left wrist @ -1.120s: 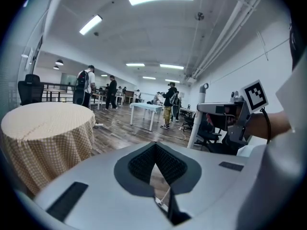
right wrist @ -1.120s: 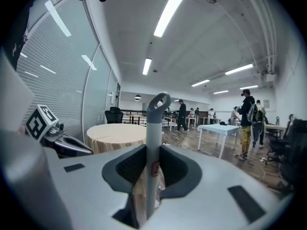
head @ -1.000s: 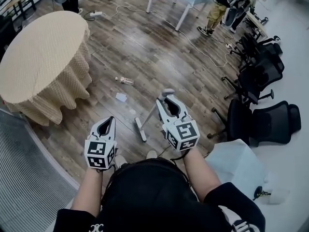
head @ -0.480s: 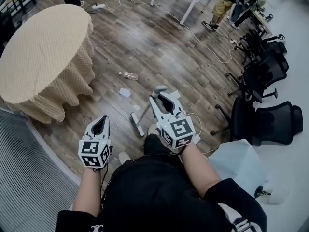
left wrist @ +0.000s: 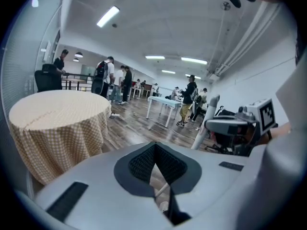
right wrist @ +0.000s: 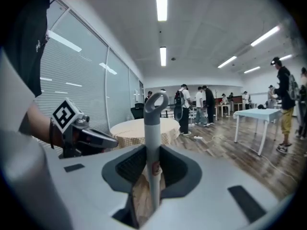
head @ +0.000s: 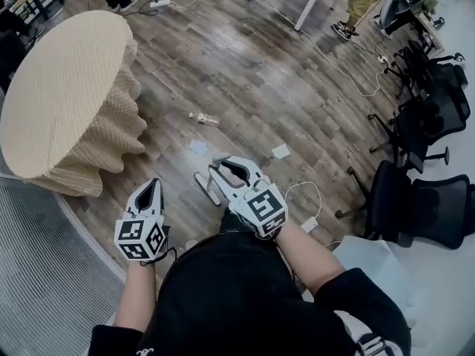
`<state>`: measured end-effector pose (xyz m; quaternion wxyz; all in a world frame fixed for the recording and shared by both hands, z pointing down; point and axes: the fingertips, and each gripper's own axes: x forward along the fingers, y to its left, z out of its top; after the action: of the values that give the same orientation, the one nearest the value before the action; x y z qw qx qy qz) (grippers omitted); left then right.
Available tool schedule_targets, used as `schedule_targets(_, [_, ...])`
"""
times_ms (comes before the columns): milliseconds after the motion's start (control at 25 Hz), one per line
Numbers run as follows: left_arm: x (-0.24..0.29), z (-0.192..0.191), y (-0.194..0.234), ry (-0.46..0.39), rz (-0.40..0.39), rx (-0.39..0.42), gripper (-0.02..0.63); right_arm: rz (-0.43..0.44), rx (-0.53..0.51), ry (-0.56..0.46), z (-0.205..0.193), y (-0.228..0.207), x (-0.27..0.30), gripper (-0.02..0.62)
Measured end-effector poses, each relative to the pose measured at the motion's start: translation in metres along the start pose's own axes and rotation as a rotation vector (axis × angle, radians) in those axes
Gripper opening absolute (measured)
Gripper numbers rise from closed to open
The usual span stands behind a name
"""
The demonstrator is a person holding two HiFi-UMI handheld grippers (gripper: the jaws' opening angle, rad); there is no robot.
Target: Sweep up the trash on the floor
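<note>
The floor (head: 282,73) is dark wooden planks with a glossy sheen. At the left stands a round table (head: 59,87) under a tan checked cloth that hangs in folds. A grey ribbed wall (head: 37,273) runs along the left edge beside it. Black office chairs (head: 434,199) line the right side. Farther off is a light-topped table (right wrist: 261,113) on white legs. A white cable (head: 326,56) snakes over the planks near it, and a power strip (head: 165,3) lies at the far end. The ceiling (left wrist: 182,28) is white, with long strip lights (right wrist: 161,1) and pipes (left wrist: 244,37) running above one white wall. Tall glass panels with blinds (right wrist: 81,71) close one side.
</note>
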<state>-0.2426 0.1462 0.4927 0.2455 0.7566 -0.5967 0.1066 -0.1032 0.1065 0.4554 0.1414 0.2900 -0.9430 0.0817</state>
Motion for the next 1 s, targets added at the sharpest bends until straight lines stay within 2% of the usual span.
schedule_targets(120, [0.037, 0.016, -0.017, 0.002, 0.011, -0.028, -0.005, 0.075, 0.032, 0.017, -0.015, -0.026, 0.004, 0.098])
schedule_targets(360, [0.084, 0.035, -0.034, 0.028, 0.066, -0.039, -0.005, 0.135, 0.095, 0.036, -0.039, -0.072, 0.024, 0.101])
schedule_targets(560, [0.097, 0.030, -0.046, 0.058, 0.095, -0.077, -0.005, 0.086, 0.049, 0.058, -0.070, -0.105, 0.038, 0.098])
schedule_targets(760, [0.114, 0.030, -0.049, 0.109, 0.061, -0.054, -0.005, -0.018, 0.065, 0.055, -0.074, -0.149, 0.048, 0.100])
schedule_targets(880, [0.126, 0.046, -0.049, 0.083, 0.024, -0.037, -0.005, -0.067, 0.090, 0.080, -0.077, -0.168, 0.050, 0.100])
schedule_targets(1000, [0.133, 0.055, -0.052, 0.066, 0.002, -0.041, -0.005, -0.073, 0.062, 0.099, -0.080, -0.171, 0.042, 0.101])
